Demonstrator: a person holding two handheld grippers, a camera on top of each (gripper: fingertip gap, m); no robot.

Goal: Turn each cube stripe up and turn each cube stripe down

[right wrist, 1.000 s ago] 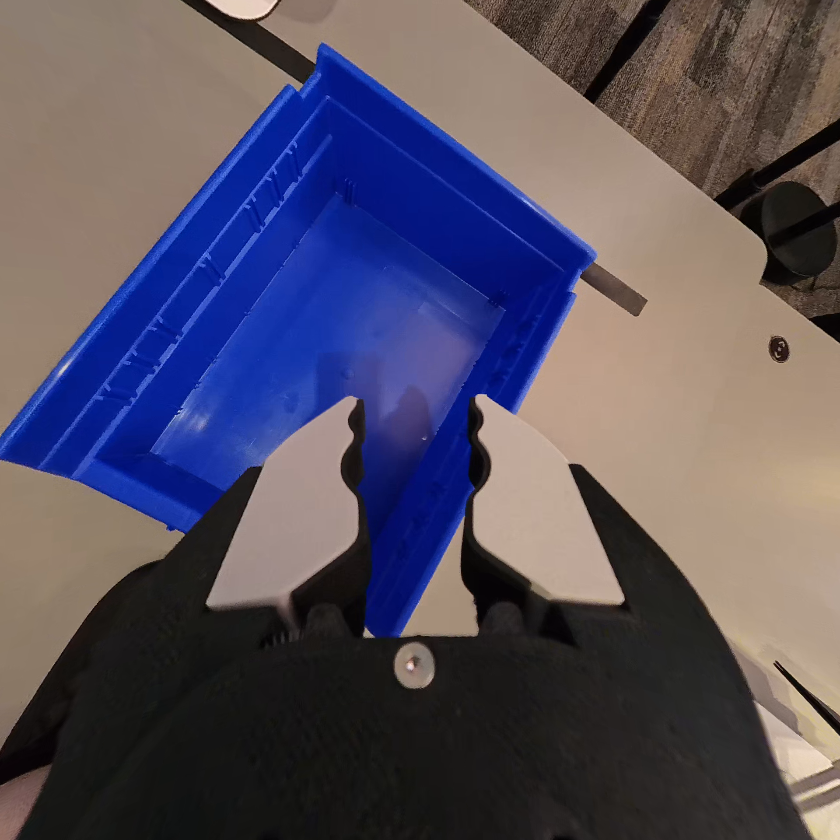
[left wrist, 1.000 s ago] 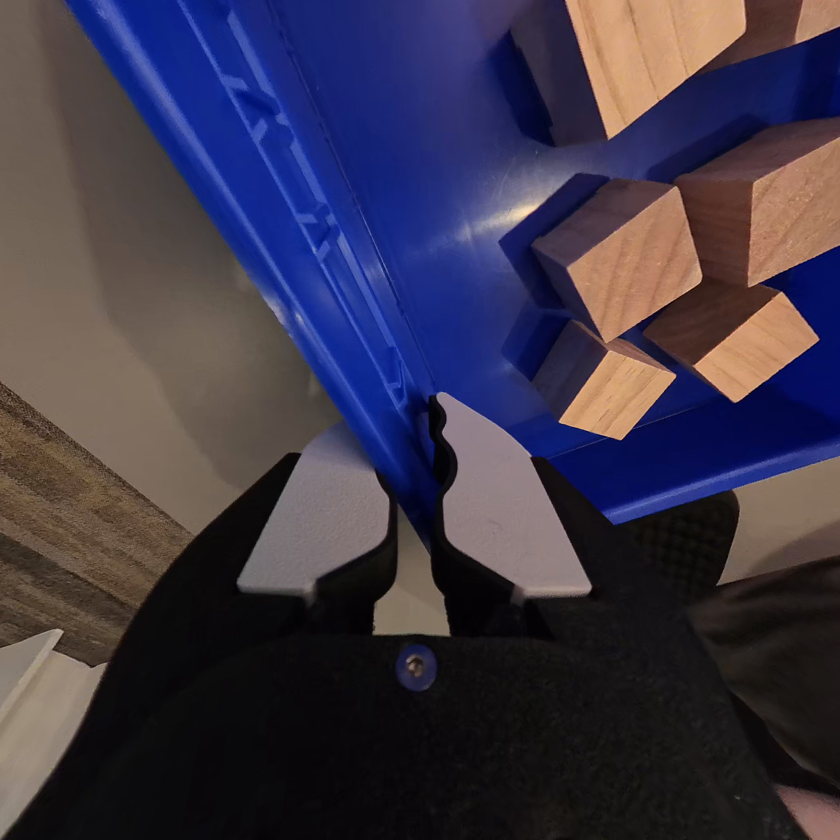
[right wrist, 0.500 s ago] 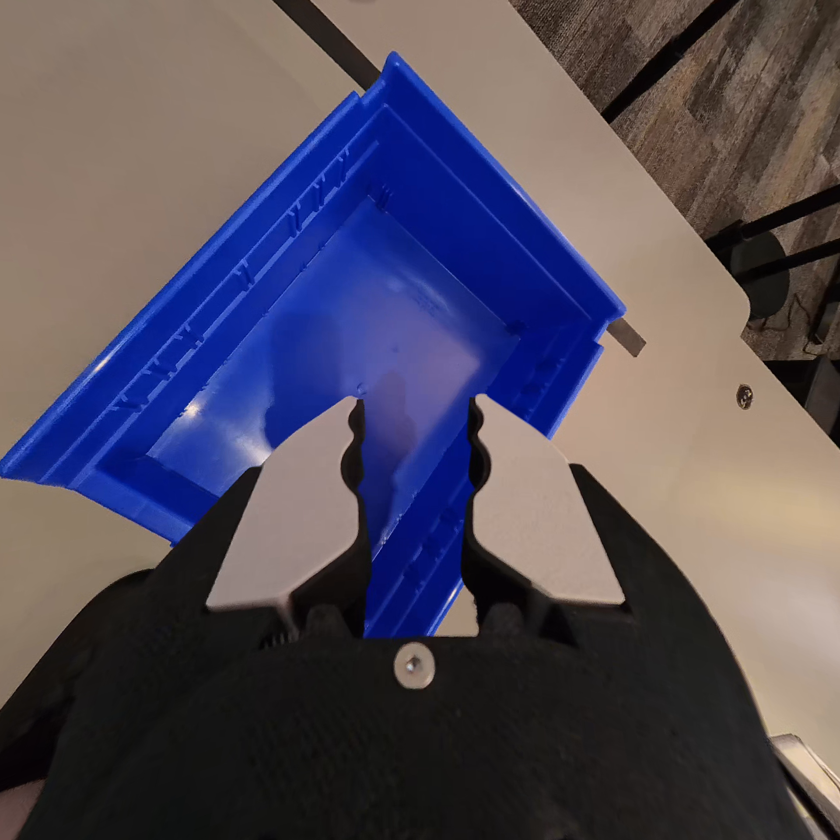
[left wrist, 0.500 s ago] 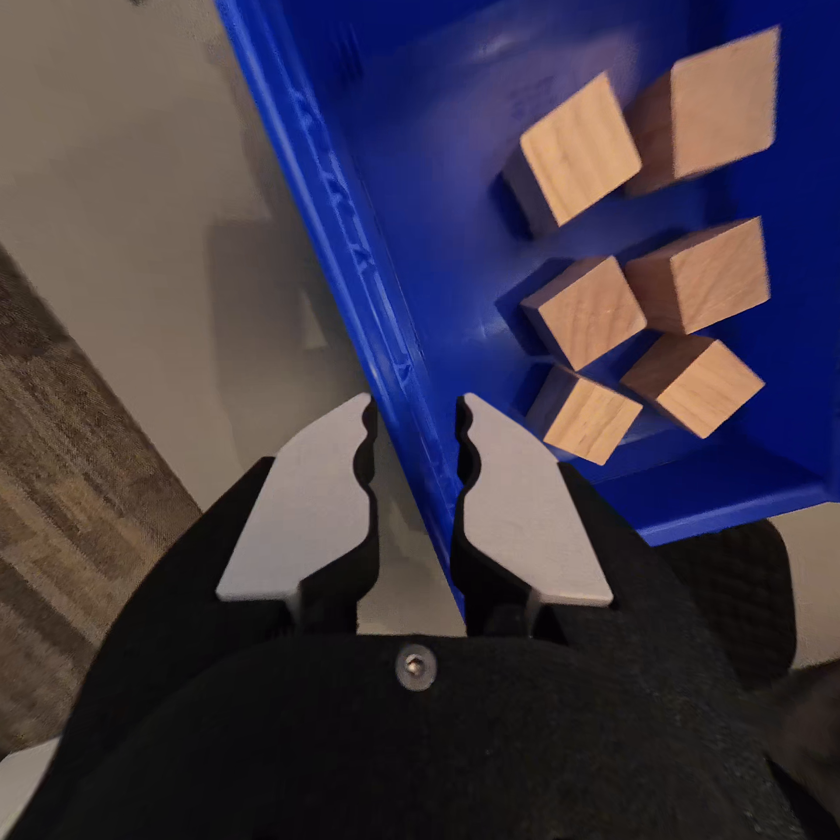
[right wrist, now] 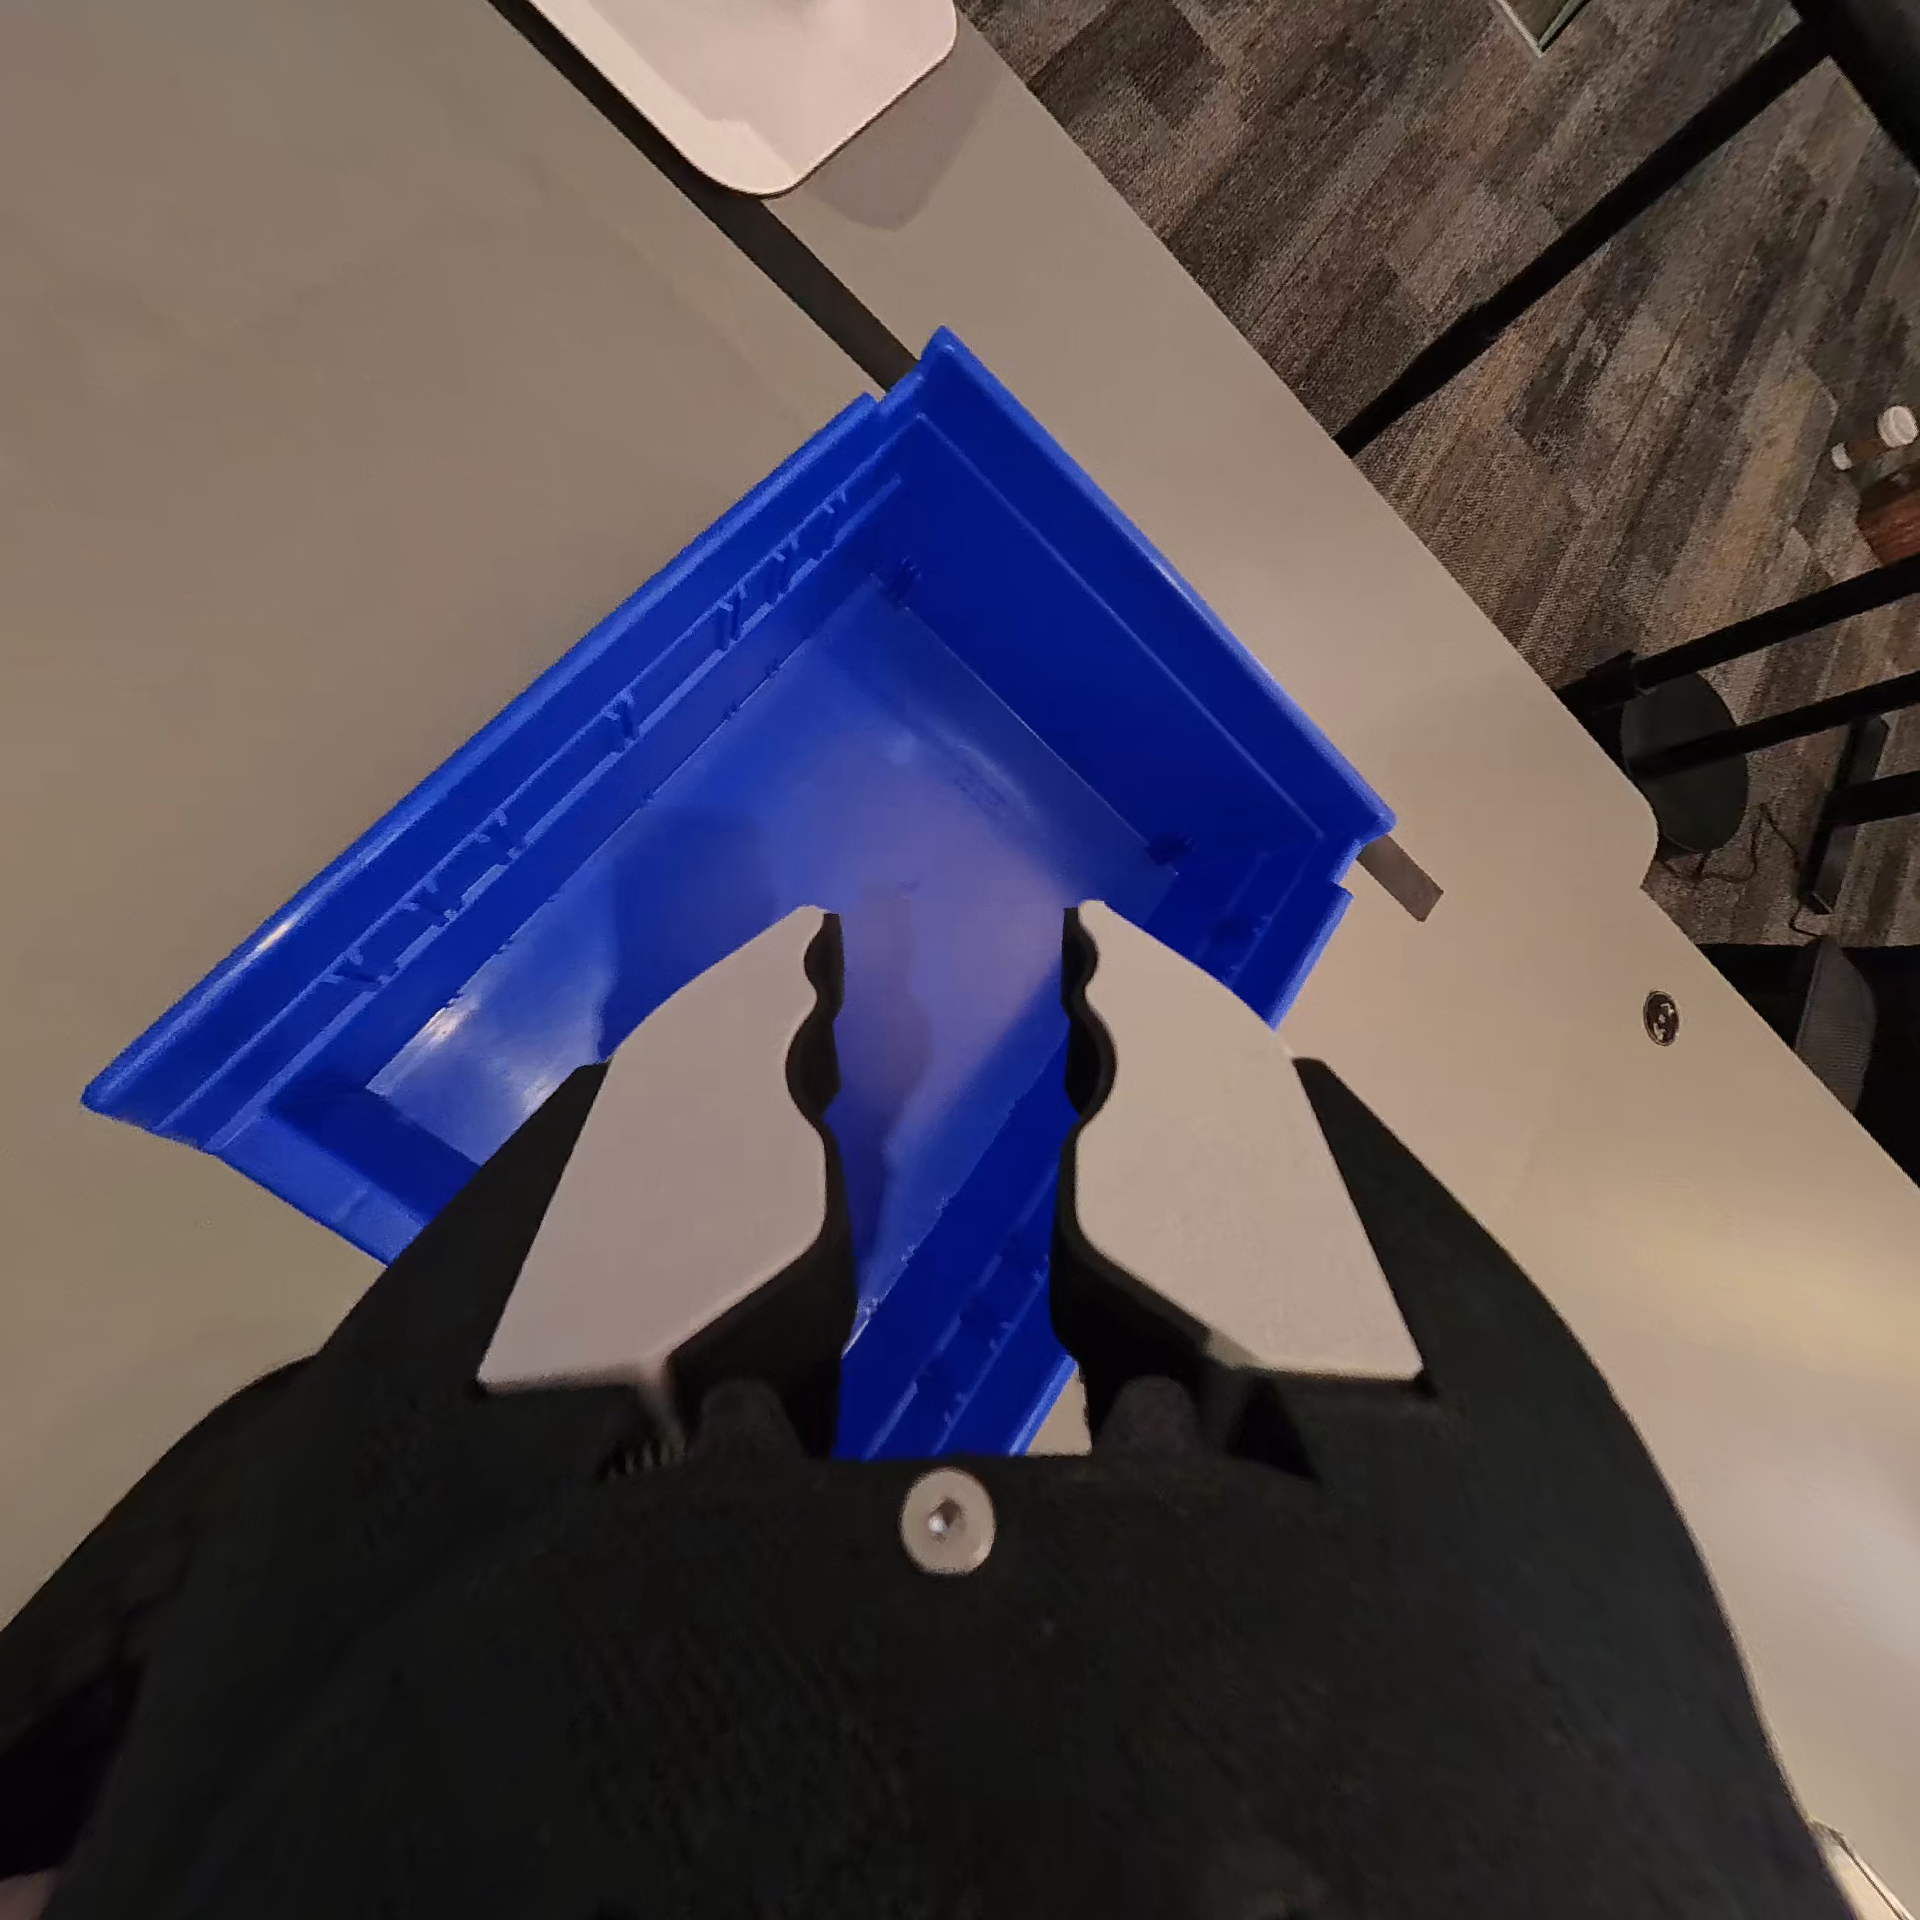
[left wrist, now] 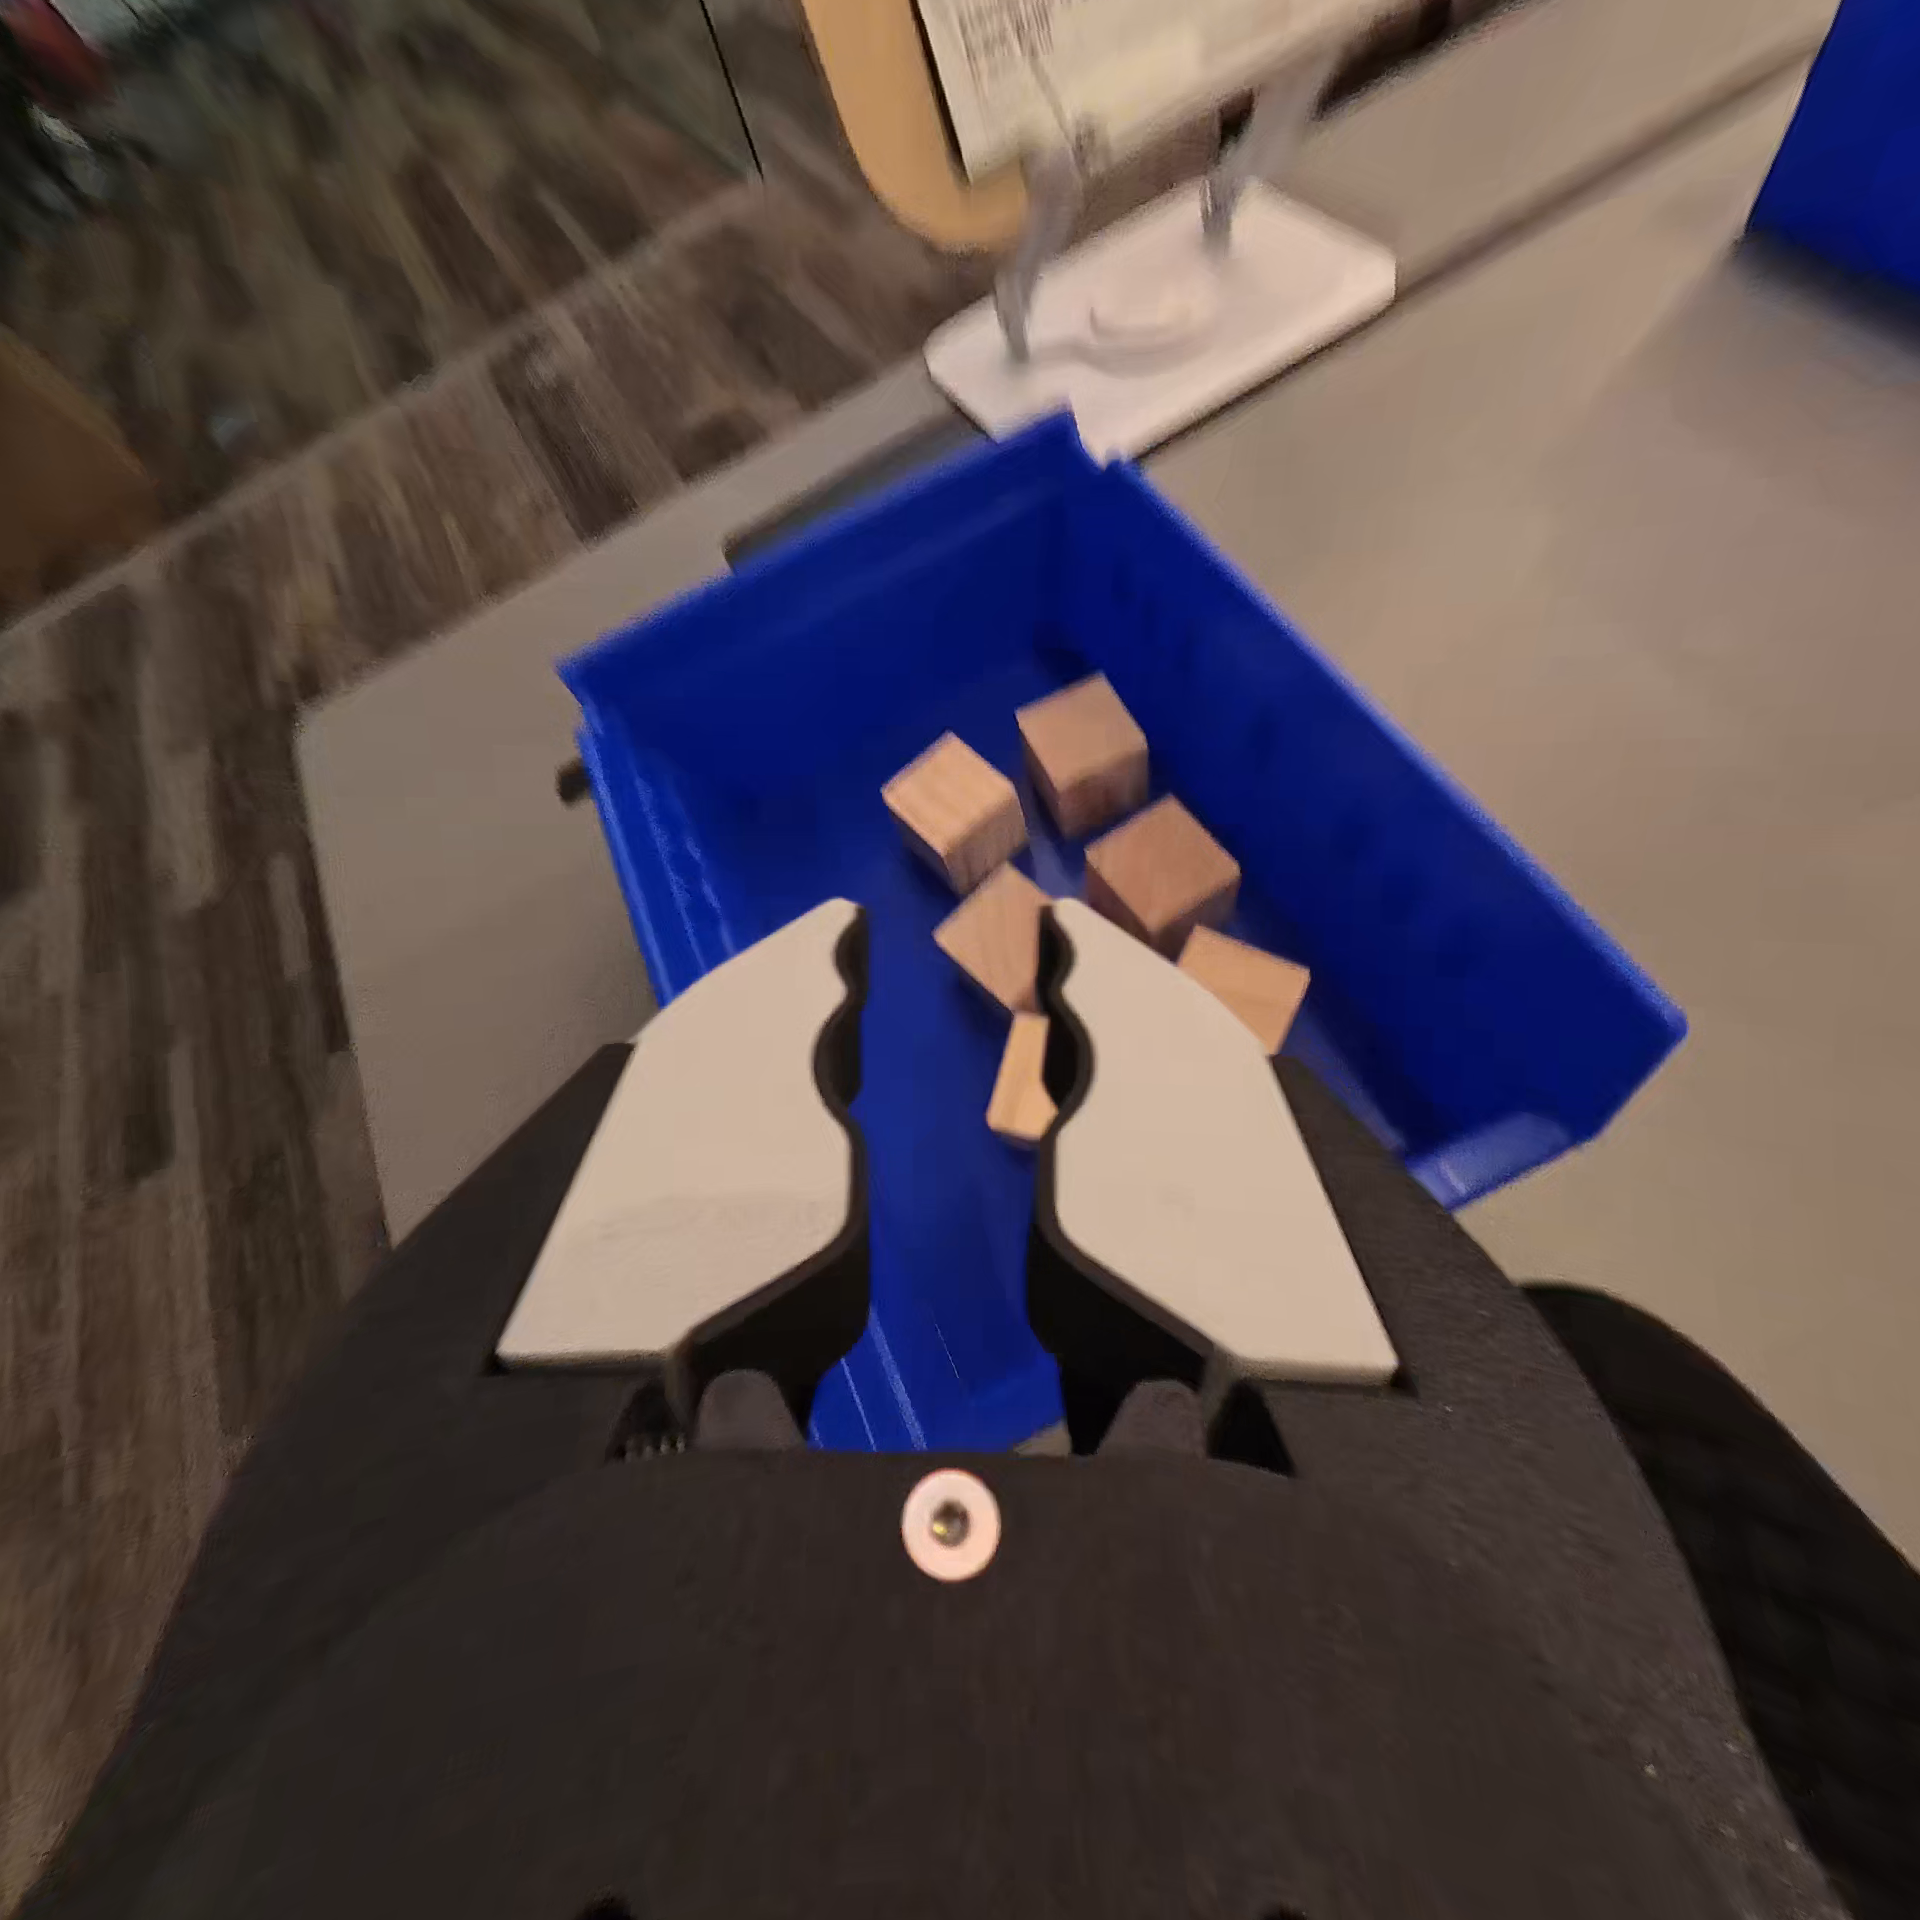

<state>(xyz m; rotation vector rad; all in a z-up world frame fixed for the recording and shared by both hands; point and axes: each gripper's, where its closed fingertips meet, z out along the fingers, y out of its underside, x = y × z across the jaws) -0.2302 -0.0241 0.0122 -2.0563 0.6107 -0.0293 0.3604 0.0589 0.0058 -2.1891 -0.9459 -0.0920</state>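
Note:
In the left wrist view, a blue bin (left wrist: pixel 1351 831) on the grey table holds several plain wooden cubes (left wrist: pixel 954 808); no stripes show on their visible faces. My left gripper (left wrist: pixel 951 920) is open and empty, above the bin's near end, its tips just short of the nearest cubes (left wrist: pixel 992 951). In the right wrist view, a second blue bin (right wrist: pixel 1091 644) is empty. My right gripper (right wrist: pixel 945 920) is open and empty, hovering over this bin's near right side. The left view is blurred.
A white stand base (left wrist: pixel 1174 312) with a tan object above it sits beyond the left bin; it also shows in the right wrist view (right wrist: pixel 769 73). The other blue bin's corner (left wrist: pixel 1849 145) shows at top right. Table edges and patterned carpet (right wrist: pixel 1558 260) lie nearby.
My left gripper let go of the bin's wall, opened, and pulled back and up, now looking along the bin. My right gripper rose slightly over the empty bin and stayed open.

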